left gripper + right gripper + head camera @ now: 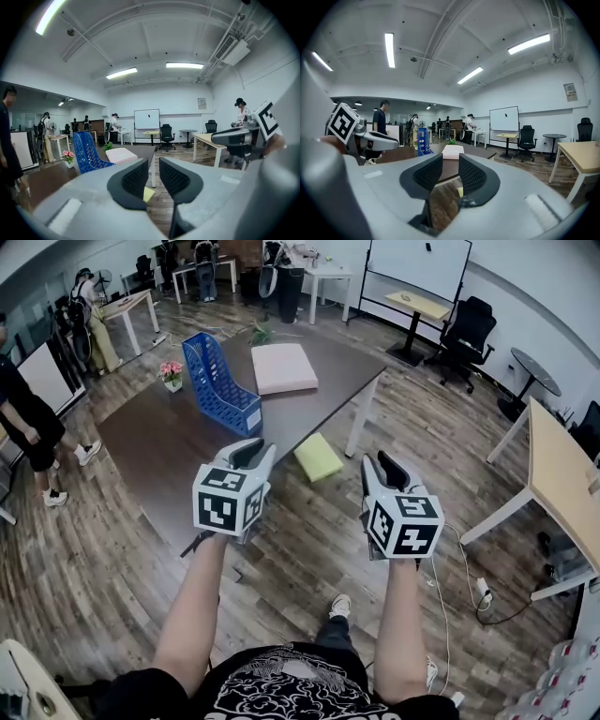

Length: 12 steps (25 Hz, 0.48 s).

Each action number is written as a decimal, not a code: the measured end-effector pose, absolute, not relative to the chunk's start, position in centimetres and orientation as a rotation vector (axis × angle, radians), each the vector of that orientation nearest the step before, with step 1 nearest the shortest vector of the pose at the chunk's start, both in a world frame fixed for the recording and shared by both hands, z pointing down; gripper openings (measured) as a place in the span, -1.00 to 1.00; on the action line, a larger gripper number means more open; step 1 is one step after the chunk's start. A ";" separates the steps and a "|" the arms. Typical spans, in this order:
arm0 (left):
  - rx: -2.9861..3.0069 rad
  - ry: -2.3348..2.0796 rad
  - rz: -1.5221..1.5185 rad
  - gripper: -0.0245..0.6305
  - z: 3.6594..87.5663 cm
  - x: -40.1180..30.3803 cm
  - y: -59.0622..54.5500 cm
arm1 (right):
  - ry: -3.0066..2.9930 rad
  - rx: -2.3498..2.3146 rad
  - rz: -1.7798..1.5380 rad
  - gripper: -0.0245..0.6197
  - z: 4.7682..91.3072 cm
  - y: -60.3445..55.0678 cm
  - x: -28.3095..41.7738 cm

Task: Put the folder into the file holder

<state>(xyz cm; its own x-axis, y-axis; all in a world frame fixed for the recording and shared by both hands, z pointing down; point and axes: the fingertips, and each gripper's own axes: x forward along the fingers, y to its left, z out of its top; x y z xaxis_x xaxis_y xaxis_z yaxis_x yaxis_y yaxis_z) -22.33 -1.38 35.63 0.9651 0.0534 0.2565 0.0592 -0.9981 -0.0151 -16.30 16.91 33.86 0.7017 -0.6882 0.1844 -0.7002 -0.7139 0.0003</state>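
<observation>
From the head view, the left gripper [247,455] and right gripper [388,469] hang low in the frame, short of the table [159,442], so I'd say the reach hasn't begun. The pink folder [283,367] lies flat at upper centre, just right of the blue file holder [220,385].

In the left gripper view the jaws stand slightly apart and empty, with both things at centre left.

In the right gripper view there is the same narrow gap with nothing in it, and the folder lies straight beyond.

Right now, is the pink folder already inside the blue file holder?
No, the pink folder lies flat on the table beside the blue file holder, not in it.
</observation>
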 end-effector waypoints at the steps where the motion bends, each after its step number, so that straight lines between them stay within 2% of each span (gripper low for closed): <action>1: -3.092 -0.082 -0.407 -0.69 35.7 -21.5 -1.2 | -1.164 2.830 0.267 -0.58 33.9 17.1 -15.4; 12: -3.115 0.003 -0.454 -0.47 35.1 -12.8 0.9 | -1.250 2.797 0.297 -0.42 33.1 19.2 -5.7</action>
